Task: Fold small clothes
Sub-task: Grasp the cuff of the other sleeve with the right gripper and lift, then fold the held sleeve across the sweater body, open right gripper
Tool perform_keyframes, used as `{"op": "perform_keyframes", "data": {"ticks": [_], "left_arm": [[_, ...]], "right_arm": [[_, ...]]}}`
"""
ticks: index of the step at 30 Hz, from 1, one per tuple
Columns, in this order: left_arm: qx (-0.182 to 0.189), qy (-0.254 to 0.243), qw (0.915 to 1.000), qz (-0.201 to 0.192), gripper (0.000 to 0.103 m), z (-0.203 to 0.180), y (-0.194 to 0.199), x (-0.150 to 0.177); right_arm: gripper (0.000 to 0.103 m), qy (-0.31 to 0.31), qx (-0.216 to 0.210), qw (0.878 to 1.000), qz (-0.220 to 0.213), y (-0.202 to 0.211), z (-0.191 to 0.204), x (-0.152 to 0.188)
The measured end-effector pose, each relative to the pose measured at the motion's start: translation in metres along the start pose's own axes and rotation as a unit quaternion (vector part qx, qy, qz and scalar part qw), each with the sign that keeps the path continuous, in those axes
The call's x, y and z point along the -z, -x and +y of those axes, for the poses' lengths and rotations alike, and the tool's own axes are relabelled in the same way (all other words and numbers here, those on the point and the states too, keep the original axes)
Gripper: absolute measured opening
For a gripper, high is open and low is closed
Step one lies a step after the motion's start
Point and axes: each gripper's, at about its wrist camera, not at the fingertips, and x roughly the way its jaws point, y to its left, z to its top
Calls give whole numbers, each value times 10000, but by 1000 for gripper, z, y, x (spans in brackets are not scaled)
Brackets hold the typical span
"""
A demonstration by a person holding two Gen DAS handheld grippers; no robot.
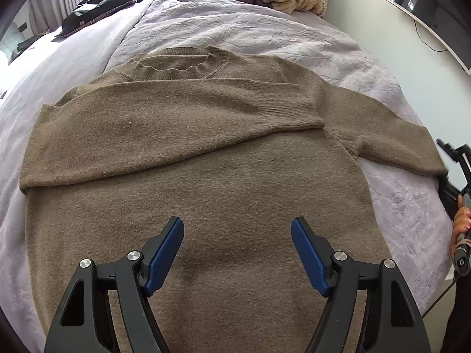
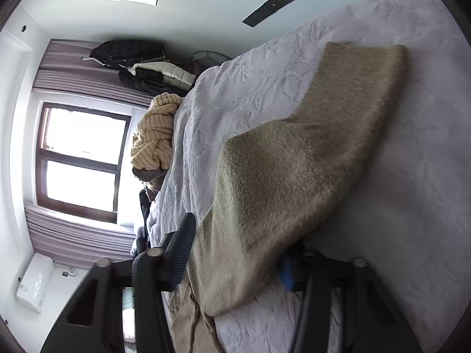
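The brown sweater (image 1: pixel 206 153) lies flat on the bed (image 1: pixel 265 32), one sleeve folded across; the left hand-held gripper (image 1: pixel 238 253) hovers wide above it; the right hand-held gripper (image 2: pixel 235 261) grips the other sleeve (image 2: pixel 294 176), best carried level across the chest.

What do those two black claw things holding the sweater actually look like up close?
Each tool is matte black plastic with two jointed arms pinned by round silver bolts and triangular cut-outs. The left tool carries ribbed blue pads on its fingertips. The right tool looks the same, its blue pads mostly hidden. A bare hand grips a black handle with a thin cable trailing from it.
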Motion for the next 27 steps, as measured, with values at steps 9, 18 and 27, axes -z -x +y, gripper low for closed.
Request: {"op": "perform_keyframes", "data": {"ticks": [9, 18, 27], "left_arm": [[-181, 41, 9998, -86, 76, 25, 1, -6], [-423, 675, 9964, -278, 76, 95, 12, -9], [-649, 1148, 9908, -311, 76, 157, 13, -4]], "right_arm": [[9, 1733, -589, 9815, 558, -33, 120, 47], [9, 3972, -742, 8942, 1928, -124, 237, 209], [32, 3861, 319, 8655, 3174, -216, 195, 296]]}}
